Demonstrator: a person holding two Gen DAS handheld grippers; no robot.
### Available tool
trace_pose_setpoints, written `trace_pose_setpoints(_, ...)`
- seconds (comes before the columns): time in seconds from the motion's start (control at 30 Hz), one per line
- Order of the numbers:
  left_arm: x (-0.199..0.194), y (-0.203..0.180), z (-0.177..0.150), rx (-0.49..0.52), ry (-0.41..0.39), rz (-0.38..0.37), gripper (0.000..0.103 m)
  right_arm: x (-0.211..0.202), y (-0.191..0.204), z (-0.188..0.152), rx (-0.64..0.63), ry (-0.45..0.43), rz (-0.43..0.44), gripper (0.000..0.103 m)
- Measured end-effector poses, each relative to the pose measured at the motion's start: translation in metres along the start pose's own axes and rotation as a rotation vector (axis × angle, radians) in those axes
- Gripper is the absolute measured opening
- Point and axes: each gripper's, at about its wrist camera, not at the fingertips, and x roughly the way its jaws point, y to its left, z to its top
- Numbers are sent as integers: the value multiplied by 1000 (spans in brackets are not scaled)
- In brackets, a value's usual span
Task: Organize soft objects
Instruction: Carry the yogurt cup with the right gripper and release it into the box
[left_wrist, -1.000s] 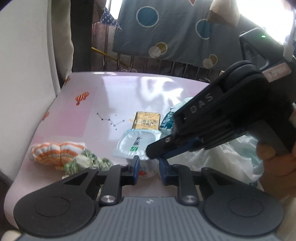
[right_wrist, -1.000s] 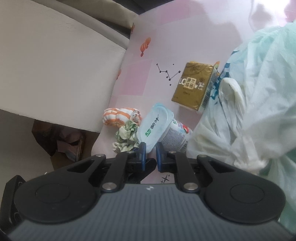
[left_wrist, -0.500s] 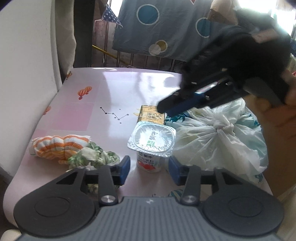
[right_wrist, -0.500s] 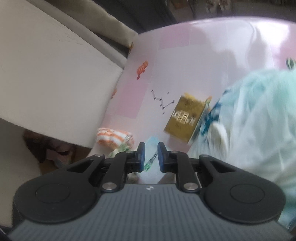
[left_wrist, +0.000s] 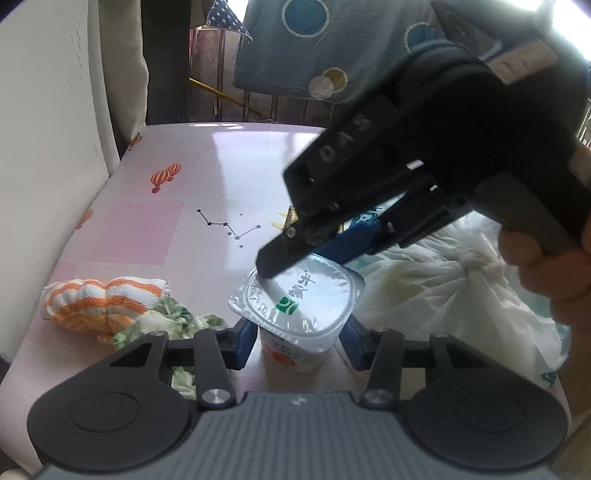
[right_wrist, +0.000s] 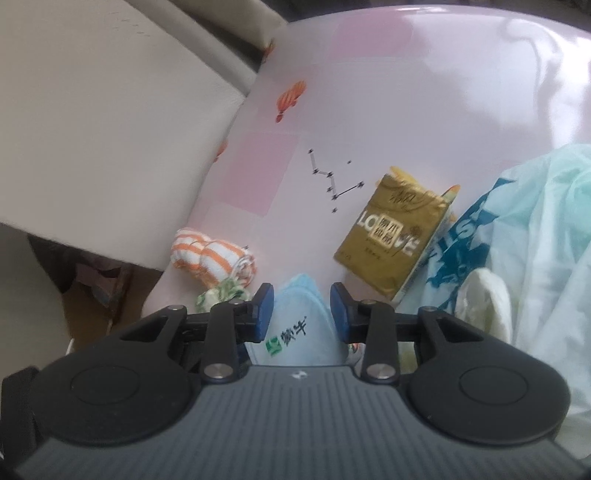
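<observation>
A yogurt cup (left_wrist: 295, 306) with a foil lid stands upright on the pink table (left_wrist: 221, 177). My left gripper (left_wrist: 298, 341) is open, its blue pads on either side of the cup's body with small gaps. My right gripper (left_wrist: 280, 258) reaches in from the upper right, one black fingertip just over the lid. In the right wrist view its jaws (right_wrist: 302, 314) are opening above the lid (right_wrist: 299, 325) and grip nothing. An orange-striped rolled cloth (left_wrist: 99, 299) (right_wrist: 214, 258) and a green-white crumpled cloth (left_wrist: 166, 325) (right_wrist: 221, 295) lie left of the cup.
A gold carton (right_wrist: 395, 236) lies flat beyond the cup. A knotted pale plastic bag (left_wrist: 443, 288) (right_wrist: 517, 258) fills the right side. A white cushioned seat (left_wrist: 44, 147) borders the table's left edge. A hand (left_wrist: 546, 266) holds the right gripper.
The left jaws spread and sank around the cup, which went from tilted to upright. The right gripper lifted off, came back over the lid, and its jaws parted.
</observation>
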Motion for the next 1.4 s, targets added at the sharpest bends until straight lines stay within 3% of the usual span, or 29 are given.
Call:
trace_pose_setpoints(0.23, -35, -11, 3, 31, -53, 22, 50, -31, 6, -13, 41, -49, 84, 32)
trace_pose_setpoints(0.47, -93, -66, 31, 164, -145, 15, 50, -130, 8, -42, 44, -219, 161, 32)
trace_pose_setpoints(0.63, -121, -133, 49, 262, -180, -107, 50, -218, -22, -86, 101, -373, 170, 32)
trace_pose_setpoints(0.77, -123, -195, 57, 354, -174, -224, 50, -284, -60, -133, 183, -482, 113, 32)
trace_pose_setpoints(0.9, -103, -253, 58, 409, -72, -344, 50, -321, -103, -176, 300, -519, 37, 33)
trace_pose_setpoints(1.03, -71, -292, 53, 440, 59, -406, 50, -326, -150, -208, 424, -505, 5, 33)
trace_pose_setpoints(1.17, -46, -314, 46, 483, 141, -379, 50, -310, -184, -225, 490, -472, 20, 33)
trace_pose_setpoints(1.33, -17, -320, 48, 488, 242, -318, 49, -275, -216, -221, 553, -397, 37, 34)
trace_pose_setpoints(1.4, -15, -315, 48, 484, 230, -315, 51, -263, -230, -218, 586, -360, 72, 34)
